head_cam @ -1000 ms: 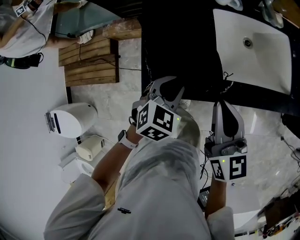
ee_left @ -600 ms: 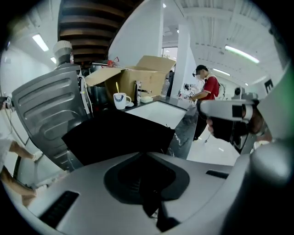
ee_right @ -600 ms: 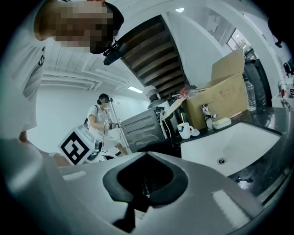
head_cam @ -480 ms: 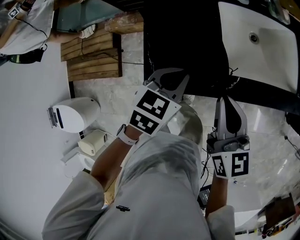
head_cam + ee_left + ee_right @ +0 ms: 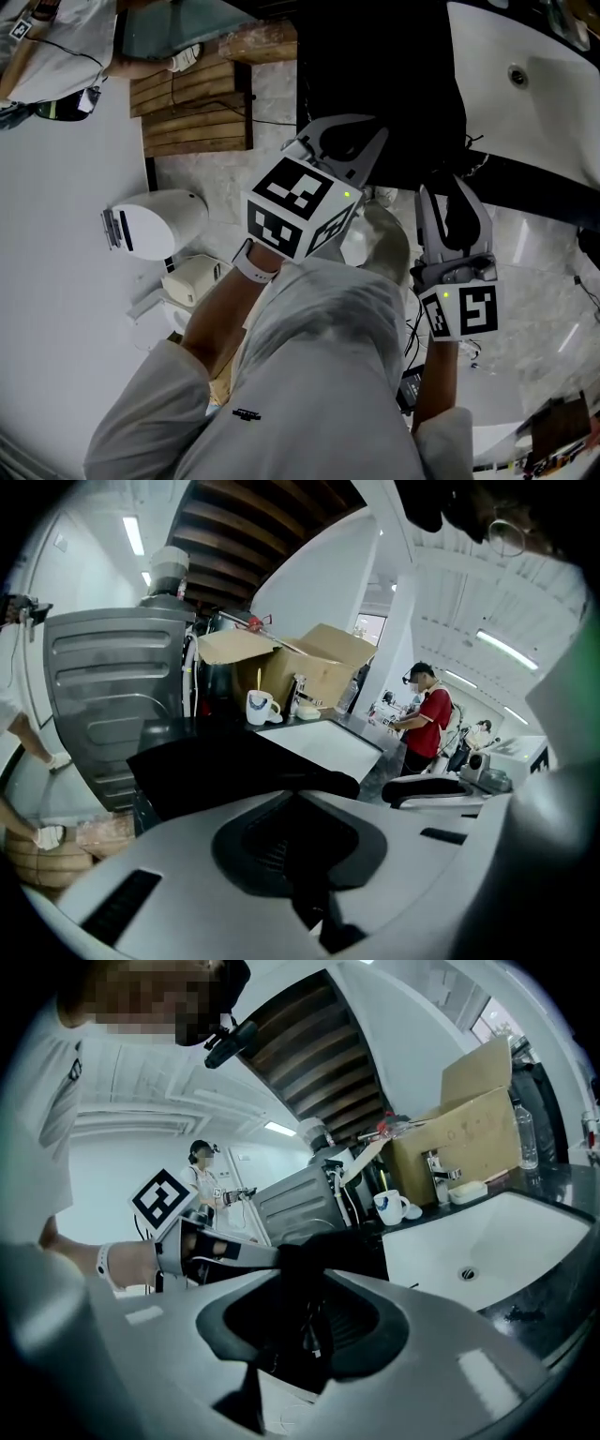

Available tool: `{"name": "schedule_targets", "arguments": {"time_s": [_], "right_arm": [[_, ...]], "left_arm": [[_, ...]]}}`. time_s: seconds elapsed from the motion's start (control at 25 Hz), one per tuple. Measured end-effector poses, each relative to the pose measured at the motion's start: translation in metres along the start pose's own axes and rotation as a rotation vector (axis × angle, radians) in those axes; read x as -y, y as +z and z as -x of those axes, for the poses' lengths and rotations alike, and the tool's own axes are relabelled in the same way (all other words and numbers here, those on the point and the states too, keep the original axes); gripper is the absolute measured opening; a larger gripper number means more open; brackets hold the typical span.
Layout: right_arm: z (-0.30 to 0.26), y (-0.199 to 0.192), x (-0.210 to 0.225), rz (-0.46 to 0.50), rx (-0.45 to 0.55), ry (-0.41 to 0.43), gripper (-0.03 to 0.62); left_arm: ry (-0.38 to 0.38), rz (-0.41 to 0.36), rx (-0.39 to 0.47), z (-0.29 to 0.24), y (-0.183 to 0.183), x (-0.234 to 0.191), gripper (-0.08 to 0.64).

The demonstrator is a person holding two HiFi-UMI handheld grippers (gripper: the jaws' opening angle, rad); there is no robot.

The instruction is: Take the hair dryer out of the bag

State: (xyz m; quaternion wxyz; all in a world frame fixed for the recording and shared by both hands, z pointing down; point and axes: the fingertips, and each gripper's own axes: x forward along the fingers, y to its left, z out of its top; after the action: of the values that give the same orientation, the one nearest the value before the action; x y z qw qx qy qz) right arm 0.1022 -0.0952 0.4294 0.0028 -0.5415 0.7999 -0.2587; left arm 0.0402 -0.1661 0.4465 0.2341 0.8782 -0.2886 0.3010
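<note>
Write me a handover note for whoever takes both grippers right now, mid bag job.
Left gripper: shut on the black bag, gripping its fabric.
Right gripper: jaws have just been opening; bag fabric sits between them, not clamped.
Bag: on the dark counter, beside the white sink.
Done: bag gripped on one side. Hair dryer not visible in any view.
Left: spread the opening, reach in with the right, pull the dryer out.

You're in a mock washroom inside a lab: white sink (image 5: pixel 525 84) in a dark counter (image 5: pixel 544 192), a grey appliance (image 5: pixel 112 696), a cardboard box (image 5: pixel 309 667), another person (image 5: pixel 427 714) nearby.
</note>
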Motion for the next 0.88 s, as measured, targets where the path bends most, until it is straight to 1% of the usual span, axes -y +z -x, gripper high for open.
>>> {"name": "schedule_targets", "arguments": {"time_s": [0.12, 0.28, 0.32, 0.48, 0.56, 0.68, 0.88], "right_arm": [[-0.013, -0.003, 0.002, -0.003, -0.021, -0.010, 0.135], [-0.036, -0.012, 0.002, -0.035, -0.059, -0.022, 0.136], [-0.041, -0.015, 0.002, -0.041, -0.070, -0.029, 0.145], [-0.061, -0.025, 0.008, -0.052, -0.100, -0.084, 0.166], [-0.072, -0.030, 0.010, -0.058, -0.118, -0.115, 0.193], [-0.088, -0.033, 0.012, -0.073, -0.147, -0.134, 0.229], [-0.107, -0.034, 0.021, -0.083, -0.180, -0.180, 0.232]], "left_arm": [[0.046, -0.049, 0.019, -0.001, 0.011, -0.006, 0.015], [0.043, -0.034, 0.032, -0.001, 0.020, -0.011, 0.015], [0.044, -0.032, 0.032, -0.002, 0.021, -0.012, 0.015], [0.047, -0.017, 0.041, -0.003, 0.023, -0.015, 0.015], [0.046, -0.011, 0.041, -0.002, 0.023, -0.017, 0.015], [0.043, -0.010, 0.044, -0.001, 0.024, -0.018, 0.015], [0.023, -0.015, 0.039, -0.001, 0.024, -0.018, 0.015]]}}
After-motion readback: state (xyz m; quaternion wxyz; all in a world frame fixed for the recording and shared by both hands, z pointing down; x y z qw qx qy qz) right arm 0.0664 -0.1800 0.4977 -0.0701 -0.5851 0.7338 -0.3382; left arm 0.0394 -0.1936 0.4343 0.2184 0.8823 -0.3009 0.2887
